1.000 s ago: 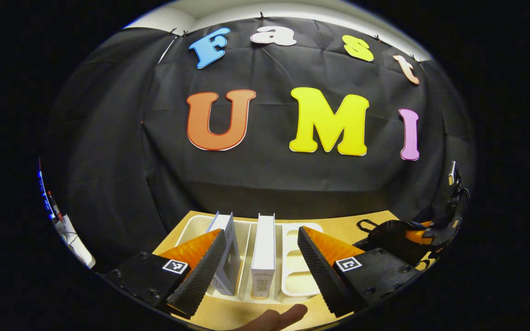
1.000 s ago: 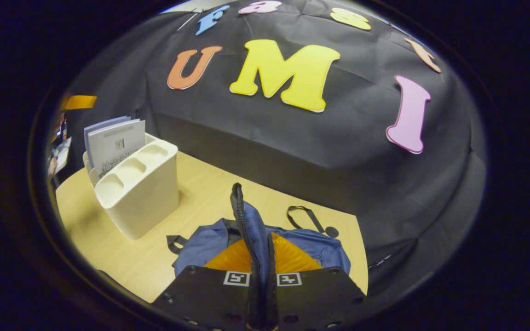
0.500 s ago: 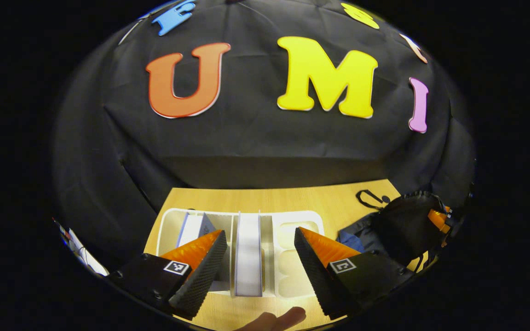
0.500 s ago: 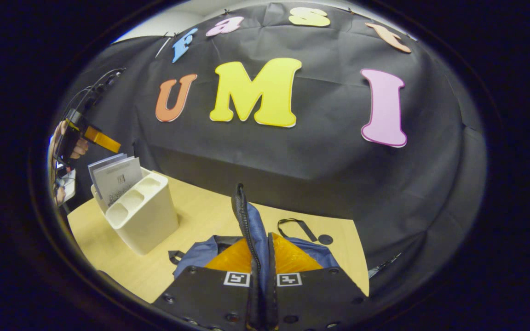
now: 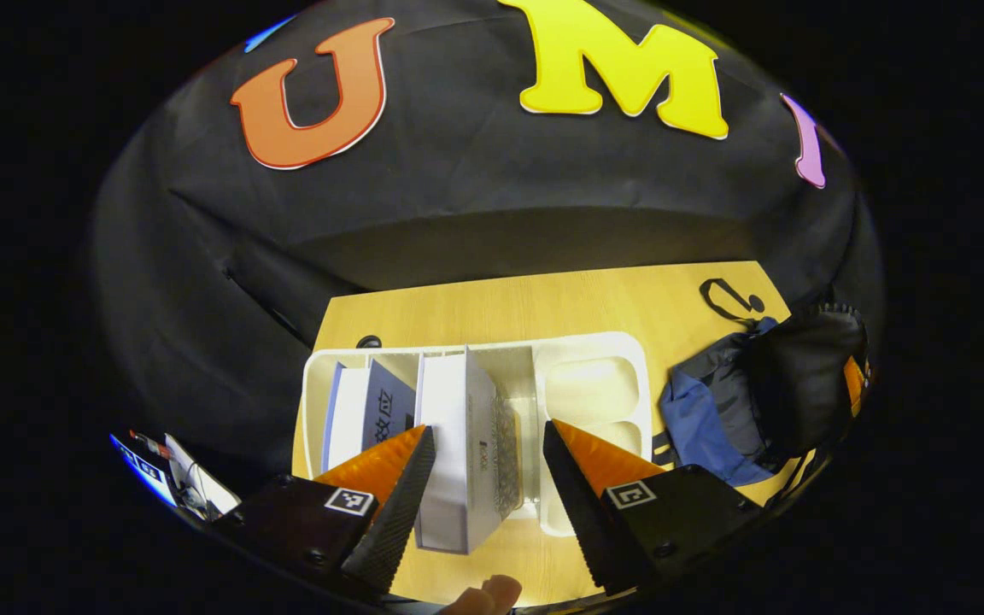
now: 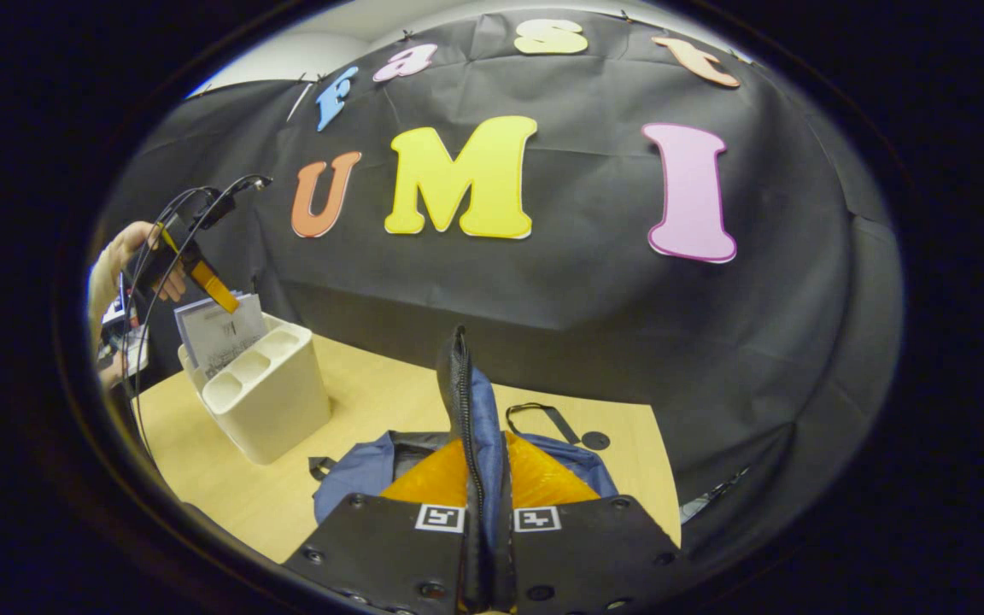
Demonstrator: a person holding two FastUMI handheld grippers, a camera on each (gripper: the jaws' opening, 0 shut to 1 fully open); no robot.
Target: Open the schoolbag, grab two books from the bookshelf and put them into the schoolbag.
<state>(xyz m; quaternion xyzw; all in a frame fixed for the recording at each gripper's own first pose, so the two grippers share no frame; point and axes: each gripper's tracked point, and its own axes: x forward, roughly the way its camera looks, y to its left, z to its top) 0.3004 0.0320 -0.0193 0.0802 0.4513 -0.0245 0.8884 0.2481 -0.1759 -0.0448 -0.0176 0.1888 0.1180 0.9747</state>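
A white bookshelf (image 5: 594, 346) stands on the wooden table with two books upright in it. One white book (image 5: 458, 461) sits between the fingers of my open left gripper (image 5: 485, 429), without touching them; the other book (image 5: 364, 410) leans further left. To the right lies the blue and black schoolbag (image 5: 705, 423). In the right gripper view, my right gripper (image 6: 485, 444) is shut on the schoolbag's zipped flap (image 6: 460, 384) and holds it upright above the schoolbag (image 6: 355, 470). Far left there, a hand (image 6: 116, 256) holds the left gripper (image 6: 206, 282) over the books (image 6: 219, 337) in the bookshelf (image 6: 266, 410).
The wooden table (image 5: 543, 299) ends at the black cloth wall behind. A black strap loop (image 6: 543, 418) lies on the table beyond the bag. A fingertip (image 5: 483, 598) shows at the bottom of the left gripper view. Cables and small items (image 5: 167, 470) lie off the table's left edge.
My left gripper has tilted down and moved in over the bookshelf, so the white book now stands between its open fingers. The right gripper keeps its hold on the flap, lifted slightly.
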